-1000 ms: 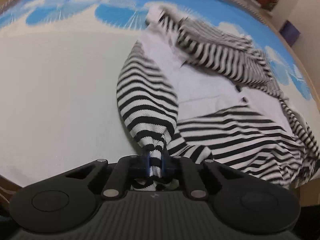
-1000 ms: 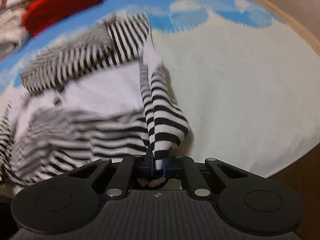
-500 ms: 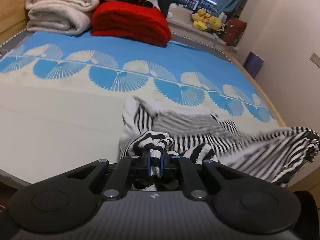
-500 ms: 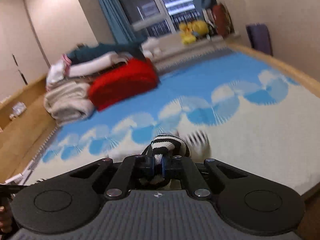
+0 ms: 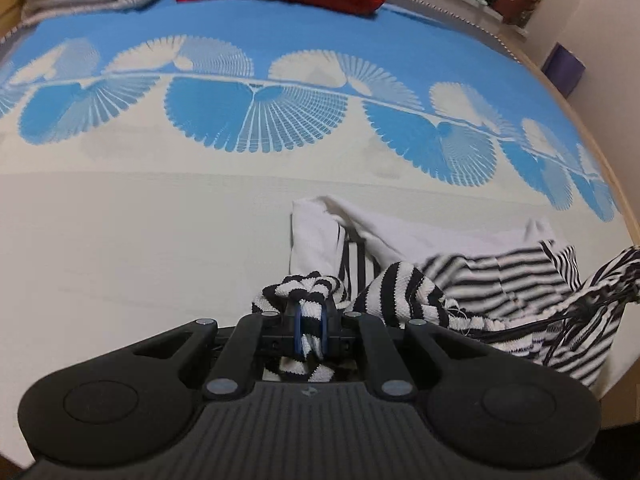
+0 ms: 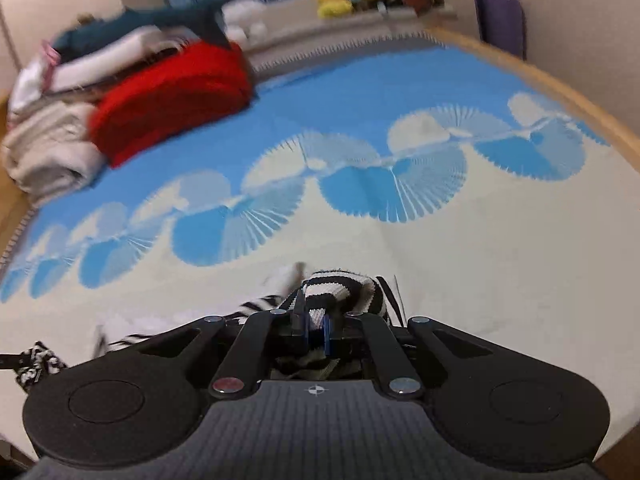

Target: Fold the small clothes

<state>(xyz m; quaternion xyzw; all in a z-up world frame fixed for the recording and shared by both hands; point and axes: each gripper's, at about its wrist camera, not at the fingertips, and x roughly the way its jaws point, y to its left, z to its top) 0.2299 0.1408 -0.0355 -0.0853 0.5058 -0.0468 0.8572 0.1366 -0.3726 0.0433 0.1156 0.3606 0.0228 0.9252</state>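
The striped knit garment (image 5: 404, 292) was pinched in both the left tongs (image 5: 311, 330) and the right tongs (image 6: 316, 324), each nearly closed on a bunched corner. The two corners were best kept level and taut, then lowered evenly onto the bed (image 5: 140, 240) so the fold landed flat.

Soft, even indoor light, no hard shadows or glare. The right wrist view is smeared by motion blur. Both views bulge at the edges, bending the bed (image 5: 120, 240).

Materials and surface finish of the bed scene.
Striped garment (image 5: 404, 292): ribbed knit cloth; bedspread (image 5: 160, 220): smooth matt woven cloth; left claw (image 5: 310, 334): matt black plastic; red blanket (image 6: 172, 96): coarse knit.
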